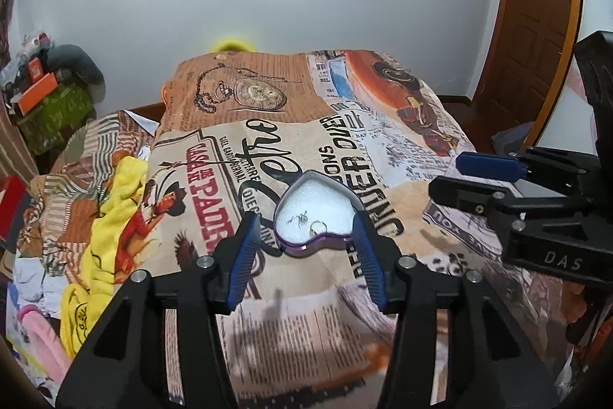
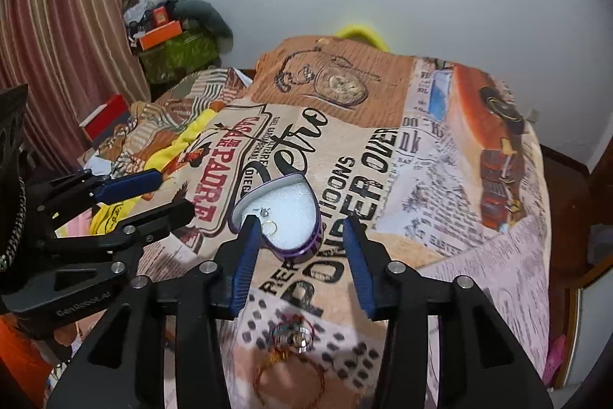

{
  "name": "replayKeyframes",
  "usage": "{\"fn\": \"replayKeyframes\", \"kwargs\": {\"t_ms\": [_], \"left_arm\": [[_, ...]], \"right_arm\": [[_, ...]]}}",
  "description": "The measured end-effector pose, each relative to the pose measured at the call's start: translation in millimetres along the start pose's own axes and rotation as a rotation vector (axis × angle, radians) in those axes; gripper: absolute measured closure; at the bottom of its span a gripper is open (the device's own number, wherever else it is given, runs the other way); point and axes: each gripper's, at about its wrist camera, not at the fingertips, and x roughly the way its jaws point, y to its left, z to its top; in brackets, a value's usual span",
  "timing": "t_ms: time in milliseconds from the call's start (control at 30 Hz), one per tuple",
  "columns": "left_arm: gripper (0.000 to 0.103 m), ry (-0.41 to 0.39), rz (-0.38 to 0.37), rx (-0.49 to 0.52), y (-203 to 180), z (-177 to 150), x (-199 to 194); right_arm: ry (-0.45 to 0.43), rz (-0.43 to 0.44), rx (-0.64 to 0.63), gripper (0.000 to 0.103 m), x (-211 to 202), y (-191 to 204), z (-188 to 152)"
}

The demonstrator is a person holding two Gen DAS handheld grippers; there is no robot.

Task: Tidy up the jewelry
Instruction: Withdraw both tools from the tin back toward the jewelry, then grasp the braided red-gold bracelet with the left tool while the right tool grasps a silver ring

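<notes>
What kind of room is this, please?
Probably a bedroom in a home. A bed with a printed bedspread fills the view, loose clothes lie piled beside it, a striped curtain hangs at one side, and a wooden door stands behind.

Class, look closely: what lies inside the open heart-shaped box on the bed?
Inside the heart-shaped box: white padding, a ring and small silvery pieces. Anything beneath the padding is hidden.

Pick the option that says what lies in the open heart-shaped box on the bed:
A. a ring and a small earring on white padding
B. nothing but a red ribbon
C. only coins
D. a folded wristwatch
A: the heart-shaped box shows white padding with a gold ring and a small dark earring on it; no watch, coins or ribbon lie inside.
</notes>
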Motion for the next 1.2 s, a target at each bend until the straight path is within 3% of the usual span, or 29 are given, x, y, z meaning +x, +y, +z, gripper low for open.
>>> {"fn": "replayKeyframes", "kwargs": {"t_ms": [467, 1000, 1067, 1200], "left_arm": [[0.050, 0.052, -0.032, -0.003, -24.3, -38.4, -20.4], [0.050, 0.156, -0.130, 0.034, -74.3, -73.1, 21.0], [0.054, 0.167, -0.146, 0.032, -79.2, -74.8, 29.1], [0.074, 0.213, -0.177, 0.017, -82.1, -77.6, 46.2]], "right_arm": [[-0.027, -0.066, 0.032, 0.062, -40.6, -8.0, -41.8], [0.109, -0.116, 0.069, 0.061, -17.7, -33.2, -106.8], [0.123, -0.121, 0.075, 0.061, -14.0, -39.9, -109.8], [0.146, -0.125, 0.075, 0.061, -6.3, -45.6, -113.0]]}}
